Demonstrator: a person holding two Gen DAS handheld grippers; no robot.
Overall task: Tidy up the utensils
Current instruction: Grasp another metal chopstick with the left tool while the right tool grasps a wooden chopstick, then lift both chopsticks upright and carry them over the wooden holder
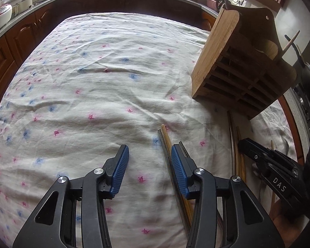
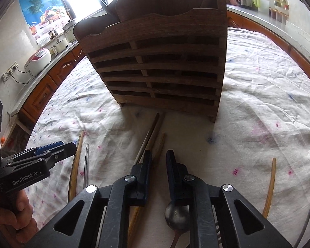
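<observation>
While I am looking down both wrist views, my left tool [image 1: 149, 154] is standing partly open over the cloth [image 1: 93, 78], gripping nothing, chopsticks [image 1: 165, 142] lying just inside its right finger. My right tool [image 2: 158, 158] is sitting nearly closed at lower centre; whether it grips anything I cannot tell. A spoon [image 2: 176, 215] is lying beneath it. At upper centre, the rack [image 2: 155, 62] is standing upright on the surface.

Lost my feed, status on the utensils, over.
Left gripper open beside chopstick pair. Right gripper narrowly open over second pair, grip unclear. Wooden holder ahead, nothing between.
</observation>
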